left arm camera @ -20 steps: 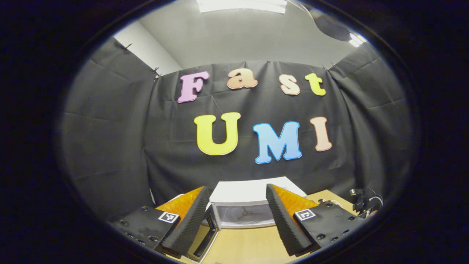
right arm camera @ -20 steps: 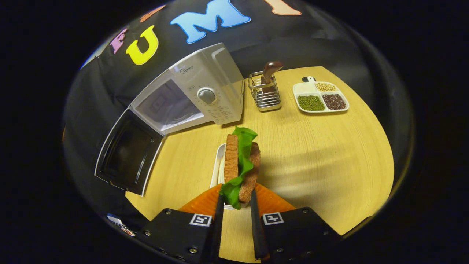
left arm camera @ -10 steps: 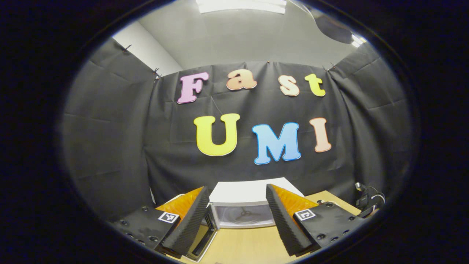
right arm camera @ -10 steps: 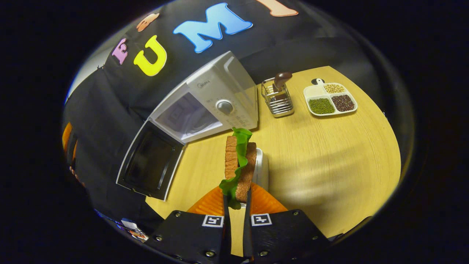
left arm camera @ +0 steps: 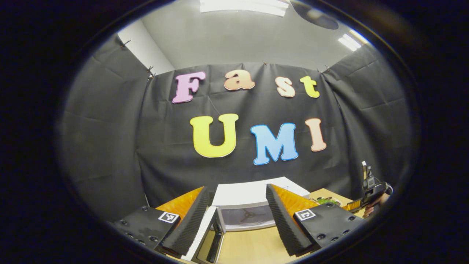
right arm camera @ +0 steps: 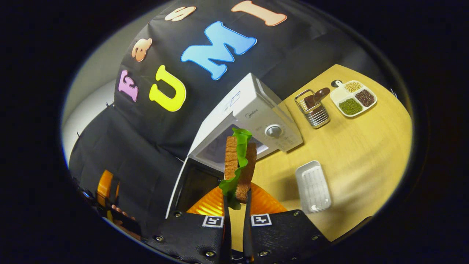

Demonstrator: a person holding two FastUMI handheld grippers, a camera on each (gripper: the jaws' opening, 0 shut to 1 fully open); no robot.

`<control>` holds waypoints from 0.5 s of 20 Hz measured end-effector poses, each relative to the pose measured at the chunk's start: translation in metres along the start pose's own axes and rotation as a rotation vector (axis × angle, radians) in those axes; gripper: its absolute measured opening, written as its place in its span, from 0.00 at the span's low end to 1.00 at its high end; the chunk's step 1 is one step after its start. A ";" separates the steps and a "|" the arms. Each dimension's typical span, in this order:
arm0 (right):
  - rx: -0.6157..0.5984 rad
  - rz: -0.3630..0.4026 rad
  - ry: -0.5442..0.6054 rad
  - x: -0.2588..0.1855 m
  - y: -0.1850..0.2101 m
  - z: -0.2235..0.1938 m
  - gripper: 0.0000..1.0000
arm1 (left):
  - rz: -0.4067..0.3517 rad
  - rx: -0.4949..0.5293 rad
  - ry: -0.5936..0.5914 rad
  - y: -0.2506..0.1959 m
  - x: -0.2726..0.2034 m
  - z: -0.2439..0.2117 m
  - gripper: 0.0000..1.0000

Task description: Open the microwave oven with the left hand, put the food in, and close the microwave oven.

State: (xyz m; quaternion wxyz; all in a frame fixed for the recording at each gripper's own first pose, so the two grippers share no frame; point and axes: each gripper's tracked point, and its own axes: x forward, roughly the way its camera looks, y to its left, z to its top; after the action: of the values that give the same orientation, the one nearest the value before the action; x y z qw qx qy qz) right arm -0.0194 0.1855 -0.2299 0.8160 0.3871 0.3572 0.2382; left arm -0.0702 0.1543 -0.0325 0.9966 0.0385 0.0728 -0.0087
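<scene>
Right gripper (right arm camera: 236, 200) is clamped on the sandwich (right arm camera: 240, 165) (two bread slices w/ a lettuce leaf between), held upright off the table (right arm camera: 362, 146), both fingers pressing its lower end. In the right gripper view the sandwich stands in front of the microwave (right arm camera: 256, 117), whose door (right arm camera: 183, 183) hangs swung wide, cavity exposed; nothing lies between sandwich and opening. Microwave sits toward the table's back edge, against the booth wall. Beside it, further along the back edge, a wire rack (right arm camera: 313, 108) holds a brown-handled utensil, and near the far corner a divided tray (right arm camera: 339, 96) carries green beans, dark red beans and pale beans in separate compartments, 4th compartment plain white. An empty white ribbed tray (right arm camera: 313, 187) lies flat on the table nearer the front edge, just beside the gripper. Left gripper (left arm camera: 238, 214) is spread apart, holding nothing, aimed at the microwave front w/ the turntable hub visible inside; the other gripper shows at that view's right rim.
</scene>
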 end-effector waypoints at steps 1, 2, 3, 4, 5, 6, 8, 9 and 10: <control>0.027 0.012 -0.011 0.008 0.007 -0.001 0.13 | -0.007 -0.011 0.000 0.008 0.000 -0.001 1.00; 0.056 0.024 -0.020 0.015 0.014 -0.004 0.13 | -0.013 -0.021 0.000 0.016 -0.001 -0.004 1.00; 0.087 0.037 -0.032 0.023 0.021 -0.006 0.13 | -0.020 -0.021 -0.001 0.024 -0.002 -0.007 1.00; 0.120 0.039 -0.040 0.033 0.024 -0.010 0.13 | -0.026 -0.011 -0.001 0.033 -0.003 -0.013 1.00; 0.150 0.032 -0.048 0.042 0.025 -0.012 0.13 | -0.033 -0.002 0.008 0.040 -0.004 -0.019 1.00; 0.172 0.021 -0.051 0.052 0.026 -0.017 0.13 | -0.041 0.002 0.016 0.046 -0.006 -0.026 1.00; 0.212 0.009 -0.059 0.071 0.028 -0.024 0.13 | -0.054 0.001 0.020 0.056 -0.010 -0.032 1.00; 0.247 0.015 -0.071 0.080 0.031 -0.024 0.13 | -0.062 -0.004 0.021 0.061 -0.011 -0.033 1.00; 0.280 0.029 -0.084 0.088 0.036 -0.024 0.13 | -0.064 -0.007 0.020 0.066 -0.012 -0.035 1.00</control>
State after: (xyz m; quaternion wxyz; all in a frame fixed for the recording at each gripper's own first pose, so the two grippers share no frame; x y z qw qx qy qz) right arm 0.0139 0.2761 -0.2470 0.7646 0.5119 0.3471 0.1813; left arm -0.0859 0.2230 -0.0601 0.9951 0.0327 0.0840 -0.0400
